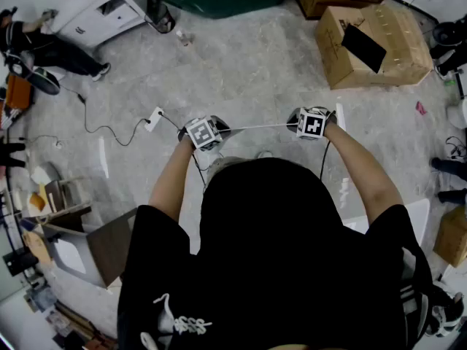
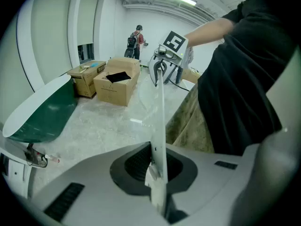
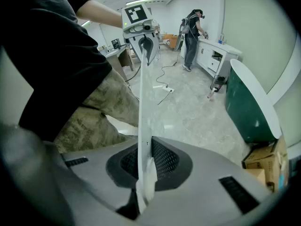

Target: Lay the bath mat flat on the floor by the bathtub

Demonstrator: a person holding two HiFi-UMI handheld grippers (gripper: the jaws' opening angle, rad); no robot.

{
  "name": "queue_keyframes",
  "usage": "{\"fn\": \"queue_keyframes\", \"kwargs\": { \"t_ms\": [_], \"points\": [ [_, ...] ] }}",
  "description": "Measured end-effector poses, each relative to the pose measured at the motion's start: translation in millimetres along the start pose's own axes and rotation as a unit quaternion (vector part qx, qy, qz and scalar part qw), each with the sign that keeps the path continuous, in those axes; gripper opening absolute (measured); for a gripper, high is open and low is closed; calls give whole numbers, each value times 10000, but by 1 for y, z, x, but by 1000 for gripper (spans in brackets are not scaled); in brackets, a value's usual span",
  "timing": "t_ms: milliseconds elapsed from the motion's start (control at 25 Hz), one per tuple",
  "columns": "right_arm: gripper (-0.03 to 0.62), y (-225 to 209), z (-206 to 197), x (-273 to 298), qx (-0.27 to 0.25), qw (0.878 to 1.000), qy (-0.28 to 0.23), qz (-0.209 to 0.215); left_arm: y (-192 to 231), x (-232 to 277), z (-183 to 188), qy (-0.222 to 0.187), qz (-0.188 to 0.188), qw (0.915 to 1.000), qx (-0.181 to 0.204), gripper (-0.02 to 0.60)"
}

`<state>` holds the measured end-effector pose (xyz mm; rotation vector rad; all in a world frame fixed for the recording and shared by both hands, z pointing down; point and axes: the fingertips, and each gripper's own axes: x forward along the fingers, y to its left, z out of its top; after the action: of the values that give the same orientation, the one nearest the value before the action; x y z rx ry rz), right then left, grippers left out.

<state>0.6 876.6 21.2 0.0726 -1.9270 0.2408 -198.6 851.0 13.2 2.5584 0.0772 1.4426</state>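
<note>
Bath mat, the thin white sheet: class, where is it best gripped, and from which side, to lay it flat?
Grip the two ends of one edge, a gripper coming in from each side, as the left gripper and right gripper do now. The thin white bath mat looks limp; its edge runs taut between them.

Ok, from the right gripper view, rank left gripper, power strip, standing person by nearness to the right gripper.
1. left gripper, ahead, at the mat's far end.
2. power strip, on the floor beyond.
3. standing person, far back by the cabinet.
</note>
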Motion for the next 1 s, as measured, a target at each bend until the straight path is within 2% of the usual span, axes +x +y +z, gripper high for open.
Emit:
{"fn": "queue_keyframes", "kwargs": {
  "t_ms": [240,560,1000],
  "points": [
    [28,-9,-11,-7,206,9996,-186,-105,0,2,12,48,68,9999,-62,26],
    [28,-35,-5,-22,517,9962,-514,-479,17,-8,25,123,306,9994,-137,26],
    [29,-91,0,-20,522,9950,-436,-733,58,-6,28,11,119,9996,-237,26]
  ]
}}
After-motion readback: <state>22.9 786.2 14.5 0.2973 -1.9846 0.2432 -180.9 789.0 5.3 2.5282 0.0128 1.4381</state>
